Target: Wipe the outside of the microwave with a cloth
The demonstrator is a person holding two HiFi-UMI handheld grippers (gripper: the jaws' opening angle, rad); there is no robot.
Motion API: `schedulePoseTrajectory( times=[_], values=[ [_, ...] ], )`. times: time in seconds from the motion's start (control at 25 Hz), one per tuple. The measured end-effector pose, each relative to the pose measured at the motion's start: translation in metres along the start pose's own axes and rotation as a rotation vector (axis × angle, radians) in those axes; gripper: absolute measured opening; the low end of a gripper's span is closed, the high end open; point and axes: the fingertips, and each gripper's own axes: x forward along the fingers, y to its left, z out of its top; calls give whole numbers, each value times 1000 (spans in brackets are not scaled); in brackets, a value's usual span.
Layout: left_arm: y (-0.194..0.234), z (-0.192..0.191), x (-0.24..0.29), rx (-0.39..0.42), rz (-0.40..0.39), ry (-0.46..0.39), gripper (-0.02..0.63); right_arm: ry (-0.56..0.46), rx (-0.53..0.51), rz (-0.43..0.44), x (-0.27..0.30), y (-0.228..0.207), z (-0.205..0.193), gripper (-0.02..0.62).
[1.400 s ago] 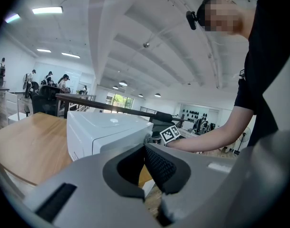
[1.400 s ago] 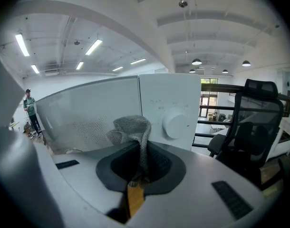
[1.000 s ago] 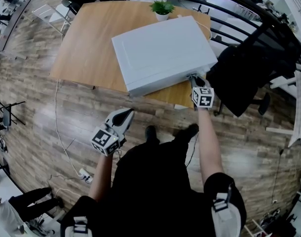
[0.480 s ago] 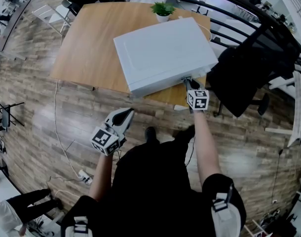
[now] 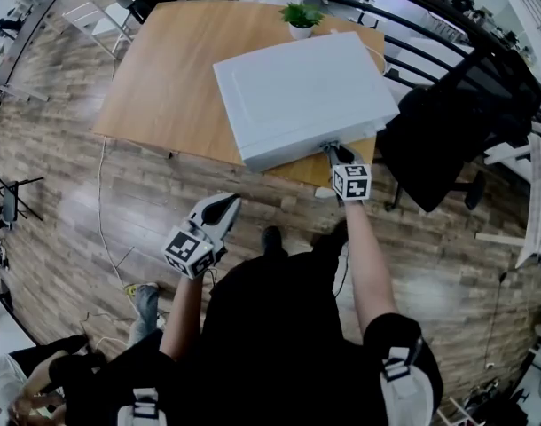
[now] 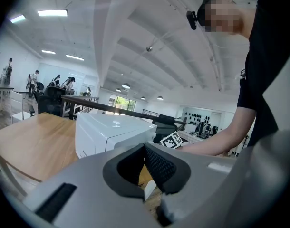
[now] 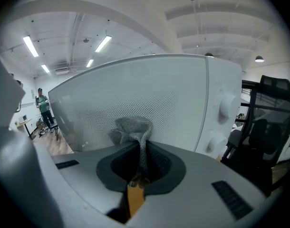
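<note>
The right tool (image 7: pixel 141 156) is pinching a bunched grey cloth (image 7: pixel 133 129) between closed jaws and holding it against the near front face of the white microwave (image 5: pixel 301 91), left of the knobs (image 7: pixel 228 106). The microwave is sitting on the right part of the wooden tabletop (image 5: pixel 164 78). The left tool (image 6: pixel 146 151) is hanging over the floor (image 5: pixel 75 211), near and to the left, jaws together and gripping nothing.

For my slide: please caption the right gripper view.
Right tool holds a bunched grey cloth against the door of the white microwave.
</note>
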Motion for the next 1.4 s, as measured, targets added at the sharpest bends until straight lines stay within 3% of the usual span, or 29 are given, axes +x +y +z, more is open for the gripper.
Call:
schedulePoseTrajectory(
  times=[0.72, 1.4],
  values=[
    [7, 5, -21, -15, 23, -38, 2, 13, -39, 65, 3, 52, 0, 17],
    [12, 3, -38, -44, 60, -68, 2, 47, -77, 213, 16, 146, -9, 17]
  ],
)
